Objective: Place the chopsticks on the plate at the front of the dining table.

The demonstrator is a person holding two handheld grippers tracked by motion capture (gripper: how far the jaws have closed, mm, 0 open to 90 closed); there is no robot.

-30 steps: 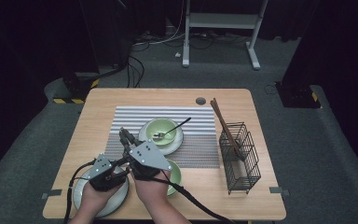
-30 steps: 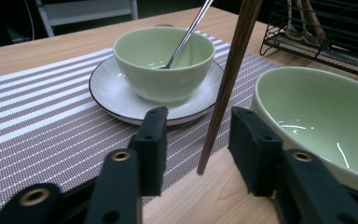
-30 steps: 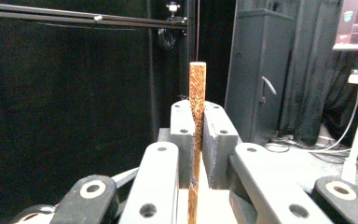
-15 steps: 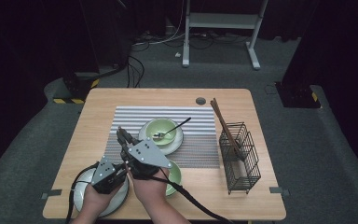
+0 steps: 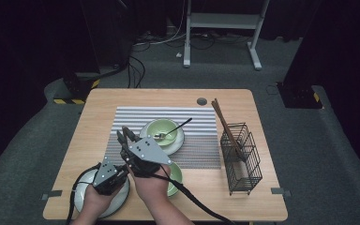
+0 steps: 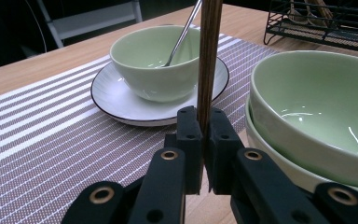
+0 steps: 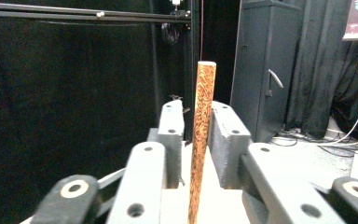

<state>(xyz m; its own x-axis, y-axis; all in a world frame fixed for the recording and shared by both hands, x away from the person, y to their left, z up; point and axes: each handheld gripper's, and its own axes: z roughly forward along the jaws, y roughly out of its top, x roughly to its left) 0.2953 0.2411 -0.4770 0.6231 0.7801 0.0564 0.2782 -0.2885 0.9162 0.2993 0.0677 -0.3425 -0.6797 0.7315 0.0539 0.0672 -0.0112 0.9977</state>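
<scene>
A brown wooden chopstick (image 6: 209, 60) stands upright, and my left gripper (image 6: 204, 116) is shut on its lower part. The same chopstick (image 7: 204, 107) runs between the jaws of my right gripper (image 7: 196, 108), which stand narrowly apart with a sliver of gap on one side. In the high view the right gripper (image 5: 124, 135) lies over the striped placemat (image 5: 197, 150) with the left gripper (image 5: 108, 174) just behind it at the near left. Beyond them a green bowl (image 6: 156, 60) holding a spoon (image 6: 182, 35) sits on a white plate (image 6: 116, 100).
Two stacked green bowls (image 6: 317, 102) sit close on the right of the left gripper. A white plate (image 5: 82, 199) lies under the left hand at the table's near left. A black wire basket (image 5: 241, 157) with more chopsticks (image 5: 222, 122) stands at the right.
The left gripper has shifted slightly right, closer under the right gripper. The right gripper has barely moved.
</scene>
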